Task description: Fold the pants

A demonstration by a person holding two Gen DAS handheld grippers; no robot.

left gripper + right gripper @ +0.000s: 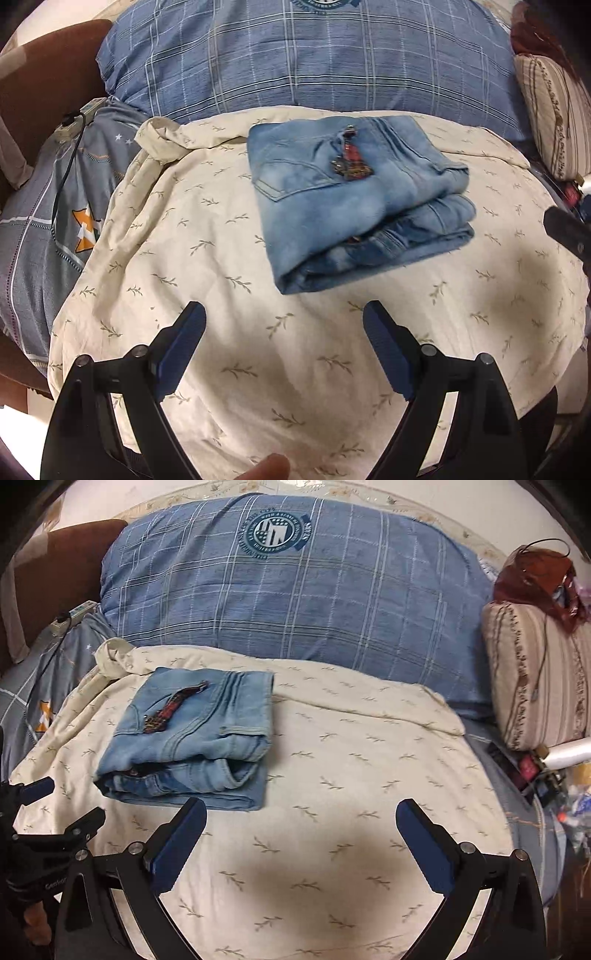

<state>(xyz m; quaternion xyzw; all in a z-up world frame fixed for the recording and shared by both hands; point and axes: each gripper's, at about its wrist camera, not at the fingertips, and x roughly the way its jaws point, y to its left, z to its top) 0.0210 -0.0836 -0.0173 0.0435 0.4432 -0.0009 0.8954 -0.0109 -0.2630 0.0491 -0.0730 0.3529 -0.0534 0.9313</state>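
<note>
Nearby, blue plaid pillow (295,602) lies behind folded pants (192,746) on cream sheet (351,775).

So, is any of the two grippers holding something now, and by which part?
Nothing is held. The left gripper and the right gripper are both open over the sheet, apart from the folded jeans.

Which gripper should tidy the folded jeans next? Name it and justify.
Probably left. The left gripper faces the jeans almost head-on; from the right gripper they lie off to the left. Both are open and empty.
</note>
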